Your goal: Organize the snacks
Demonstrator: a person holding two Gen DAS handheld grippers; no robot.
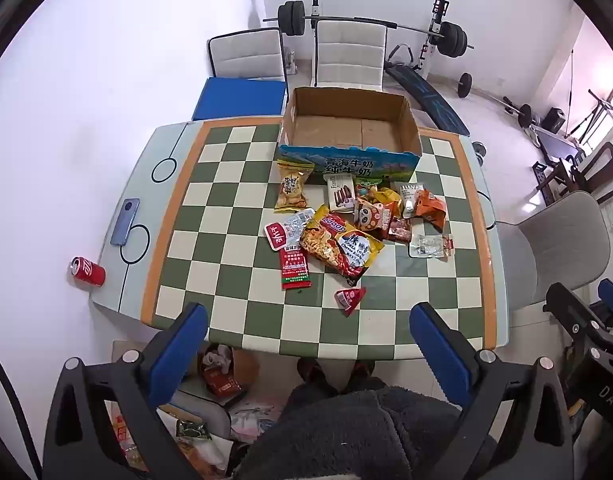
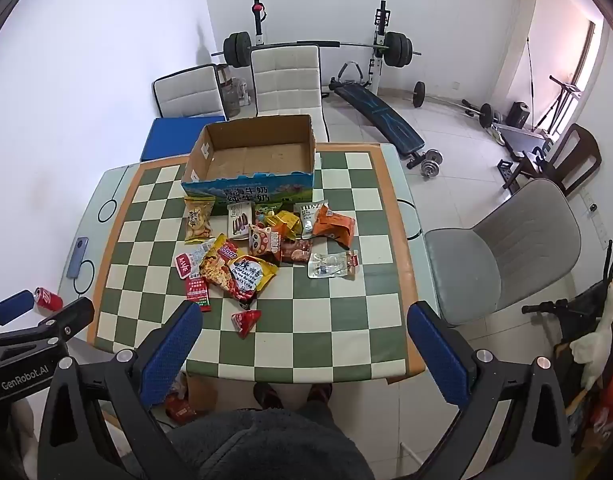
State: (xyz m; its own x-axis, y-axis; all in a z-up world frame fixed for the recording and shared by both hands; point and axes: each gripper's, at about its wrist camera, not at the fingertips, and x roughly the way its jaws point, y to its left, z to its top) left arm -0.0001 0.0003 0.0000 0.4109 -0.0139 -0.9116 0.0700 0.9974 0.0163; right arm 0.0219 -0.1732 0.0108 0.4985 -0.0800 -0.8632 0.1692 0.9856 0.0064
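An open, empty cardboard box (image 1: 348, 126) (image 2: 252, 156) stands at the far side of the checkered table (image 1: 234, 240) (image 2: 306, 320). Several snack packets lie in front of it: a large noodle pack (image 1: 340, 244) (image 2: 238, 272), a yellow chip bag (image 1: 292, 190) (image 2: 198, 218), an orange bag (image 1: 430, 208) (image 2: 334, 228), a small red triangular packet (image 1: 349, 299) (image 2: 245, 322). My left gripper (image 1: 308, 320) and right gripper (image 2: 304, 320) are both open and empty, held high above the near table edge.
A red can (image 1: 87, 271) (image 2: 47, 298) lies at the table's left edge, a phone (image 1: 125, 222) (image 2: 77, 257) near it. Chairs stand behind the table and a grey chair (image 2: 506, 248) to the right. Gym gear fills the back of the room.
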